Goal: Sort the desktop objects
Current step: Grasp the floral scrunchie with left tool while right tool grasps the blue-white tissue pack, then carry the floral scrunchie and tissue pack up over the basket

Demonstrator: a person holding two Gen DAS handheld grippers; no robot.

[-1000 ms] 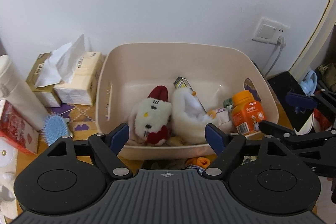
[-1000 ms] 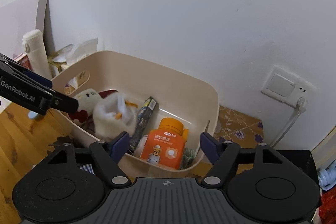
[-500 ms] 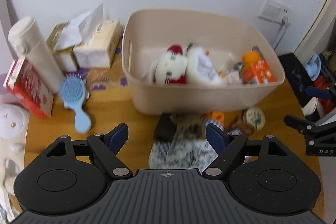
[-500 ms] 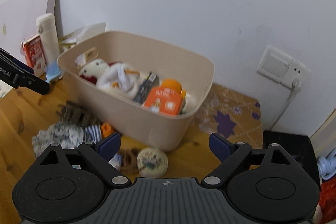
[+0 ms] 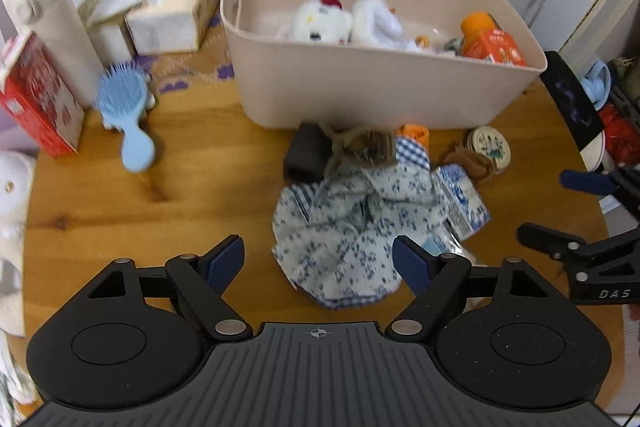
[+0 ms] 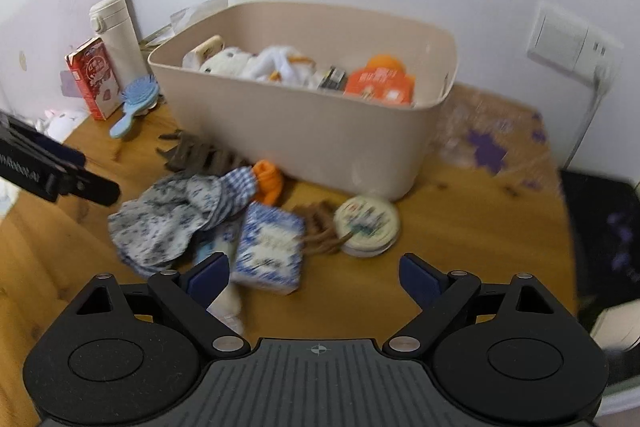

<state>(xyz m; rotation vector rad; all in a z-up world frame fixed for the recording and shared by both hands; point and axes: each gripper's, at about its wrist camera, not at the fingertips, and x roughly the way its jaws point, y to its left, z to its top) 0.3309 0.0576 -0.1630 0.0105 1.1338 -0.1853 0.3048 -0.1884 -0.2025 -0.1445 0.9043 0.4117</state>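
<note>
— So, how far along is the sorting looking?

— Partway, I'd judge. The wooden table (image 5: 160, 195) is carrying a beige plastic bin (image 5: 380, 95) at the back, and that bin is already holding a white plush cat (image 5: 320, 21), a white fluffy toy (image 5: 376, 21) and an orange-capped bottle (image 5: 486, 37).

— And what is lying outside it?

— A pile just in front of the bin. Biggest is a crumpled blue floral cloth (image 5: 352, 227); beside it a blue-and-white packet (image 6: 270, 251) is lying flat. Then a round tin (image 6: 368, 223), a brown hair claw (image 6: 320, 231) touching it, a dark comb-like clip (image 6: 200, 155) and a small orange piece (image 6: 268, 179) against the bin wall. Off to the side a blue hairbrush (image 5: 128, 119) is resting near a red carton (image 5: 38, 99) and a white flask (image 6: 118, 35).

— The tongs?

— Both empty. The left tongs (image 5: 318, 261) are standing spread above the cloth, pinching nothing. The right tongs (image 6: 314, 279) are spread wide too, hovering over the packet and tin.

— So each is lining up a next pick?

— Seemingly; most of the pile is waiting.
</note>
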